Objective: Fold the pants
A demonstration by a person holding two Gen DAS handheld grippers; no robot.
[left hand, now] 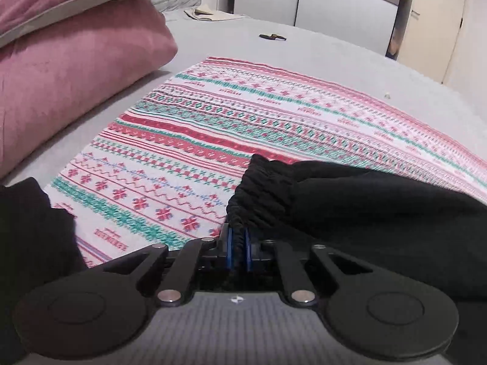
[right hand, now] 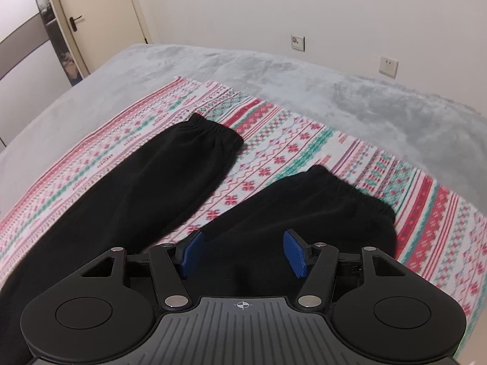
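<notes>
Black pants (right hand: 170, 164) lie on a red, green and white patterned blanket (right hand: 274, 152), legs spread apart with the elastic cuffs (right hand: 216, 129) pointing away. In the left wrist view my left gripper (left hand: 239, 243) is shut on a gathered elastic edge of the pants (left hand: 261, 191), and the black cloth runs off to the right. My right gripper (right hand: 243, 251) hovers open over the right-hand leg (right hand: 304, 206). Its blue pads (right hand: 191, 251) stand wide apart, with the cloth below and between them.
The blanket (left hand: 182, 140) is spread on a grey bed cover (right hand: 334, 91). Two pink pillows (left hand: 76, 70) are stacked at the left. A small dark object (left hand: 272, 36) lies farther back on the bed. More black cloth (left hand: 27, 228) sits at the lower left. A door (right hand: 91, 15) and walls stand beyond.
</notes>
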